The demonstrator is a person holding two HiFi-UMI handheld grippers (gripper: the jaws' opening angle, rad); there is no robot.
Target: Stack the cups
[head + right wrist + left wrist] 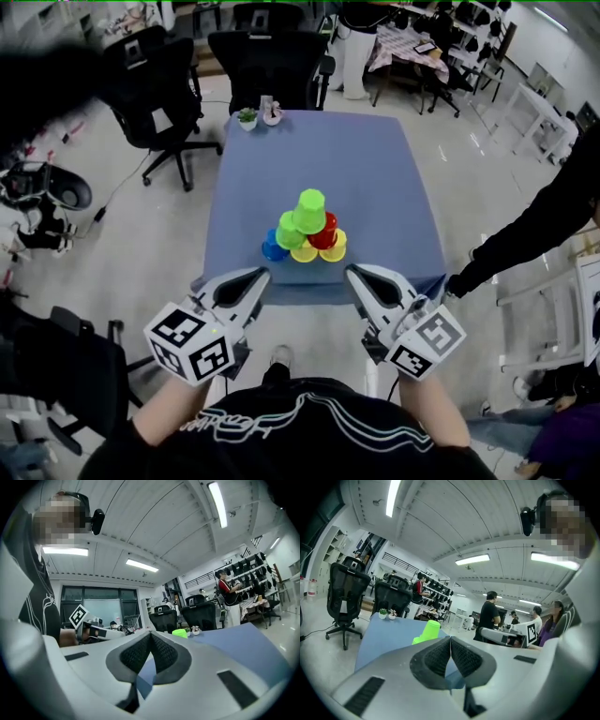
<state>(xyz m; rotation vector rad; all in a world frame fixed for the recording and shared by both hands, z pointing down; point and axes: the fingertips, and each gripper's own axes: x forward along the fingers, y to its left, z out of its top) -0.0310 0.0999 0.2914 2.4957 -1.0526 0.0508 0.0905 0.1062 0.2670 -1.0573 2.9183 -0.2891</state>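
Cups (pixel 306 230) stand pyramided toward the near edge of the blue surface (pixel 375 159); left hand-held gripper (pixel 263 274) and right hand-held gripper (pixel 350 271) both closed, empty, held off that edge, probably to avoid toppling them.

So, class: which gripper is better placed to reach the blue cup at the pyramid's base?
Probably the left gripper: the blue cup sits at the pyramid's left corner, on its side of the table. The right gripper would have to cross past the yellow cups. Both are shut and empty.
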